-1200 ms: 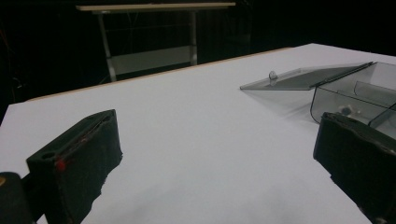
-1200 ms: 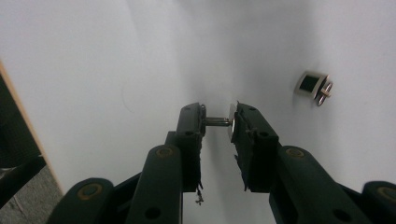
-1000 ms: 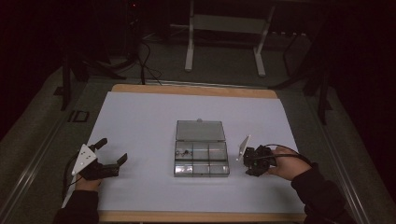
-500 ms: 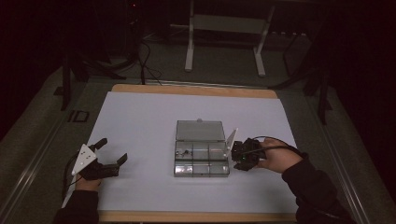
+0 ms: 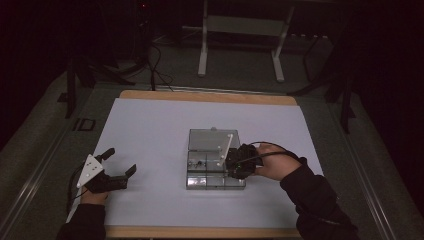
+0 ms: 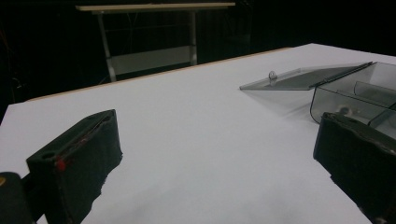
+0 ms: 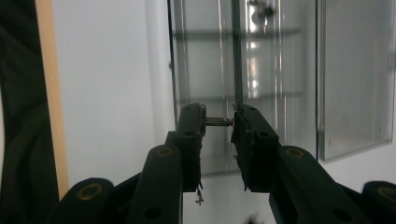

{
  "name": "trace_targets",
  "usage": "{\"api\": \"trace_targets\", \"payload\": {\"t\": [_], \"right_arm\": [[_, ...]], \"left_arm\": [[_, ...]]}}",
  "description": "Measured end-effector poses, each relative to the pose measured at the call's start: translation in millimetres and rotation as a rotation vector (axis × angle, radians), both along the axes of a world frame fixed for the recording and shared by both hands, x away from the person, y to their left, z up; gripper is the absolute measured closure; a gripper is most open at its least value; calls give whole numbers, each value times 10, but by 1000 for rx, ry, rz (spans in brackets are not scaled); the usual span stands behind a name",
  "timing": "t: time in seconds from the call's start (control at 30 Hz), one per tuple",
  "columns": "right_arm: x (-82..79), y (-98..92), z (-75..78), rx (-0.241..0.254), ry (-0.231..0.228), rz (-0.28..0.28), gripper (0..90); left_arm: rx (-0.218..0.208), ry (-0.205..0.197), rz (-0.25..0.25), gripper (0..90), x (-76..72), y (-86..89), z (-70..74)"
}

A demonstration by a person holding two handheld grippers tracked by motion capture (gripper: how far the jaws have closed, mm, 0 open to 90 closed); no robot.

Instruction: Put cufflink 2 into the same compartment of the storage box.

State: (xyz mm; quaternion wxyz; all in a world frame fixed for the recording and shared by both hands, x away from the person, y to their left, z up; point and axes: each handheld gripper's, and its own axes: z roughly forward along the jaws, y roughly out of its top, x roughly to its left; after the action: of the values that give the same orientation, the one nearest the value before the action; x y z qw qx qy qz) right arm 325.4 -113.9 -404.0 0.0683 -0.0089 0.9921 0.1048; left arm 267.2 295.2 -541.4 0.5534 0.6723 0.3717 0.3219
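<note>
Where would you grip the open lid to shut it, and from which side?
Grip the lid at its free far edge, by the small knob, coming from the far side: it is hinged to the box and lies back open.

No legible txt, labels, brands or nos. anywhere on table, box or grippers.

Dark workroom, lit only over the bench.
The bench has a white top with a pale wooden edge. Behind it stands a light metal frame stand on a grey floor; black cables trail across it. Surrounding walls are lost in darkness.
</note>
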Motion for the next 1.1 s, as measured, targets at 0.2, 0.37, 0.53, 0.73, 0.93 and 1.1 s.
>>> {"api": "trace_targets", "payload": {"t": [0.2,0.37,0.53,0.73,0.93,1.1], "right_arm": [[-7,215,16,79,-19,42,720],[-3,369,0,162,-17,76,720],[21,471,-51,233,-18,82,720],[61,564,-147,289,-10,67,720],[103,635,-348,285,9,71,720],[131,691,-521,260,22,64,720]], "left_arm": [[0,1,-1,16,3,2,0],[-1,1,-2,17,2,3,1],[0,2,-3,17,4,5,1],[0,2,-2,16,4,5,1],[0,1,-3,16,4,4,1],[1,2,-3,16,4,6,1]]}}
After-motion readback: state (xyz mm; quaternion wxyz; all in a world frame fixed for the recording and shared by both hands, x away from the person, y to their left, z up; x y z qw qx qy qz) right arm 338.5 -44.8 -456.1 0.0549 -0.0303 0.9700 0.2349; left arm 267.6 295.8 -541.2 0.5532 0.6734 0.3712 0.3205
